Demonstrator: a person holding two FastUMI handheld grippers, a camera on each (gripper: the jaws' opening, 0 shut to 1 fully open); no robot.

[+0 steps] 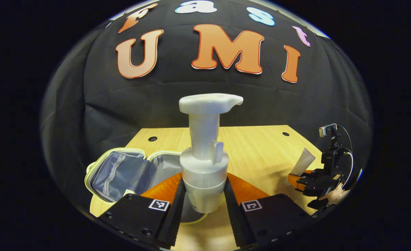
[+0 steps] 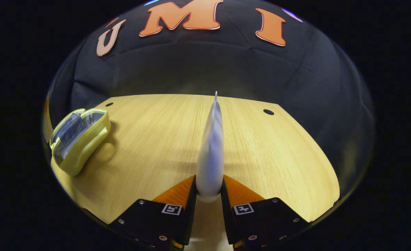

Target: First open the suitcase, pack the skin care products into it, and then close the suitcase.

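A white pump bottle (image 1: 204, 153) stands upright between the fingers of my left gripper (image 1: 203, 195), which is shut on its lower body. Behind and to the left, the small pale-yellow suitcase (image 1: 121, 172) lies open on the wooden table, its grey lining showing. My right gripper (image 2: 209, 190) is shut on a white tube (image 2: 210, 146) that points away over the table. The same tube (image 1: 303, 162) appears in the left gripper view, held by the right gripper (image 1: 298, 183) at the far right. In the right gripper view the suitcase (image 2: 78, 139) sits at the table's far left.
The wooden table (image 2: 156, 139) has small round holes (image 2: 268, 112) near its back corners. A black cloth wall rises directly behind the table. A hand (image 1: 334, 193) holds the right gripper at the table's right edge.
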